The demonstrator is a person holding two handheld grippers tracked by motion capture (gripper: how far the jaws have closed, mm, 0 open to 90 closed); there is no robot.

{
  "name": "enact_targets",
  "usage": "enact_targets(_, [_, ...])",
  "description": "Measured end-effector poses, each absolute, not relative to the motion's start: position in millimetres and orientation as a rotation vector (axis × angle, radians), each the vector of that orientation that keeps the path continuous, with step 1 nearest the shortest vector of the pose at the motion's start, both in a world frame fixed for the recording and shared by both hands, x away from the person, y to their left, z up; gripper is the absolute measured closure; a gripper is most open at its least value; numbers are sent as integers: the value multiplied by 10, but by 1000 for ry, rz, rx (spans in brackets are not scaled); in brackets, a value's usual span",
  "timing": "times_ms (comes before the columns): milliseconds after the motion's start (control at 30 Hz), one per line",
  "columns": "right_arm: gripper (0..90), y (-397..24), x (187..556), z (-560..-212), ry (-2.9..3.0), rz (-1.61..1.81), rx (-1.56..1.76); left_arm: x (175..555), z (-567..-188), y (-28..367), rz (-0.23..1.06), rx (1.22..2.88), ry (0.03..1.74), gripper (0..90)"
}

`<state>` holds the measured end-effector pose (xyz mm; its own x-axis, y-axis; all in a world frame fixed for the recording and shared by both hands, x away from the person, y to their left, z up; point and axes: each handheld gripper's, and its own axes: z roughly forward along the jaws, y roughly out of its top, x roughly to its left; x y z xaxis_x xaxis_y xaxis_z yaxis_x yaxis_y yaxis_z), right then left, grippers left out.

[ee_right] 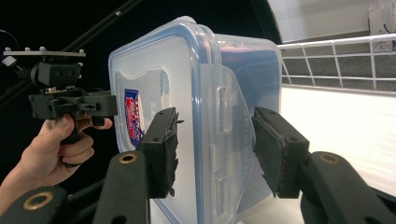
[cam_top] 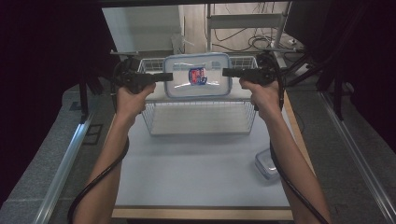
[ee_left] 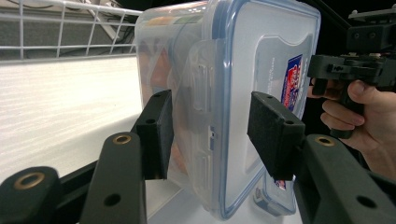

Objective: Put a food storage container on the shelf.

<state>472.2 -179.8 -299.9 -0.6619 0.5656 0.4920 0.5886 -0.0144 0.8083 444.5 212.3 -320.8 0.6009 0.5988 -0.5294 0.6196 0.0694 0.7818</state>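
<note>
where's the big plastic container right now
In the high view it's at top centre, held up over the wire basket between the left gripper and right gripper: container.

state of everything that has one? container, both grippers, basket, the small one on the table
plastic container: lid on, held above the basket between both grippers
left gripper: jaws straddling the container's side latch
right gripper: jaws straddling the opposite latch
wire basket: upright, nothing visible inside
small container: on the table, untouched
</note>
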Motion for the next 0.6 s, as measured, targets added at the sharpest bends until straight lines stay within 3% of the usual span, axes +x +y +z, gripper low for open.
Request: enact_targets(600, [485, -1785, 4871, -3081, -2153, -1818, -1328, 4501, -3171, 2061, 30, 1599, 1083, 496])
